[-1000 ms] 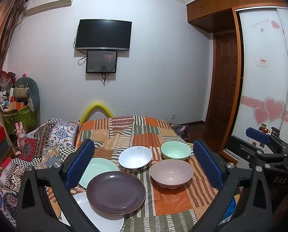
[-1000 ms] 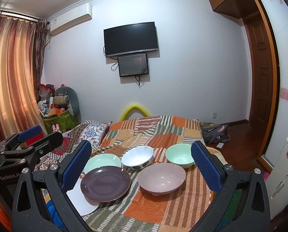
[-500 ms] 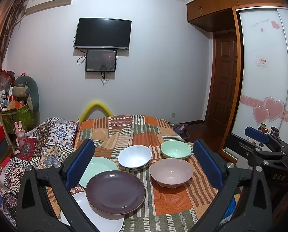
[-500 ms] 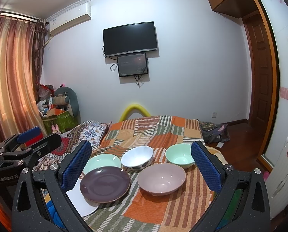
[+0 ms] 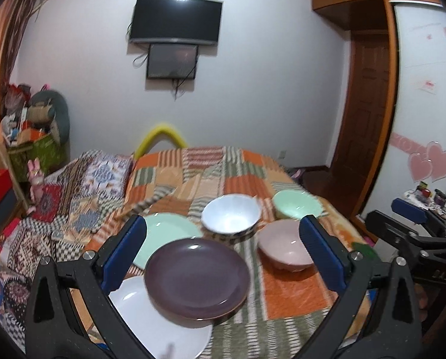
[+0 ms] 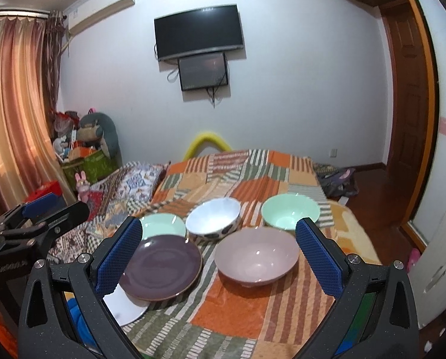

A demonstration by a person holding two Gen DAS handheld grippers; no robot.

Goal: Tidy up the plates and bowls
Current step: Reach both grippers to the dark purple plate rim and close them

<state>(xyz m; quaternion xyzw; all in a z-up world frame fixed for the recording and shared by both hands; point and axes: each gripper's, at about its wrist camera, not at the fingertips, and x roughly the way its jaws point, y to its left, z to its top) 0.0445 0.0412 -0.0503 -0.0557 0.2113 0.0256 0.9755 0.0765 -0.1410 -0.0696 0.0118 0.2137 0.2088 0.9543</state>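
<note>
On the patchwork cloth lie a purple plate, a green plate behind it and a white plate partly under it. A white bowl, a green bowl and a pink bowl stand to the right. My left gripper is open and empty above the purple plate. My right gripper is open and empty above the pink bowl.
The dishes sit on a bed-like surface covered with an orange and green patchwork cloth. A patterned blanket lies to the left. A wardrobe and a door stand to the right. A white radiator is at the right.
Both grippers have moved forward and down toward the dishes, which look larger now. Both stay open and empty. The dishes have not moved.
</note>
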